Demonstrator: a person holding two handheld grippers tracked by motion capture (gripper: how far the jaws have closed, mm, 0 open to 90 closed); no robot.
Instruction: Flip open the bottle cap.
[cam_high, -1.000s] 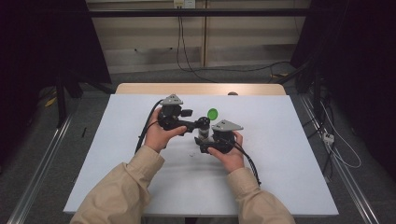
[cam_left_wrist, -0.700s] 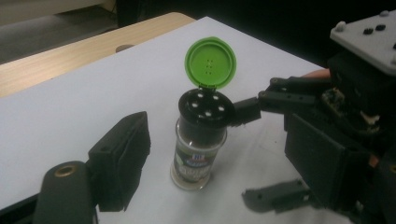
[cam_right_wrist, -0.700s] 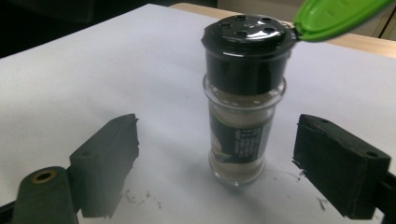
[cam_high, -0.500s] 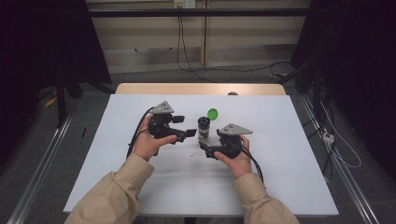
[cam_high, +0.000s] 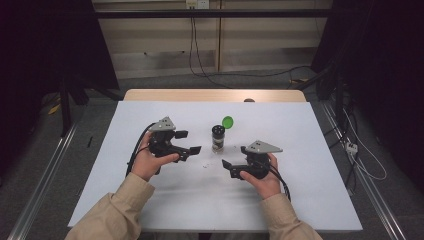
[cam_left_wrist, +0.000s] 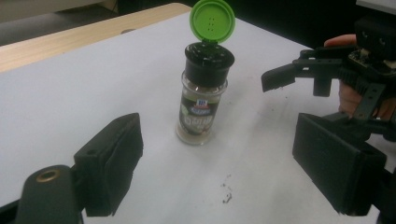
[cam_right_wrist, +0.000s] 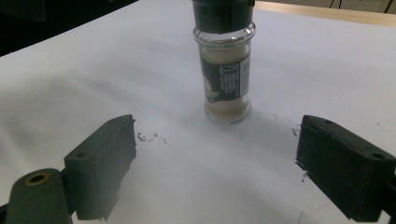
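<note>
Two fingers (cam_left_wrist: 112, 165) each, one spice jar (cam_high: 218, 138)

Spice jar (cam_high: 218, 138) w/ green flip lid (cam_high: 228, 121) up stands mid-table, only obstacle btwn left gripper (cam_high: 191, 142) & right gripper (cam_high: 225, 167). White tabletop (cam_high: 310, 190) open all round; few dark crumbs (cam_high: 205, 165) near jar base.

Both grippers (cam_high: 192, 141) (cam_high: 226, 167) open, empty

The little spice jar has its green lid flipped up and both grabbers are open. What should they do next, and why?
Probably draw both grippers a bit farther away. The spice jar stands upright alone on the table, green lid up. The left gripper and right gripper have just been opening, nothing between their jaws, so they seem finished with it.
</note>
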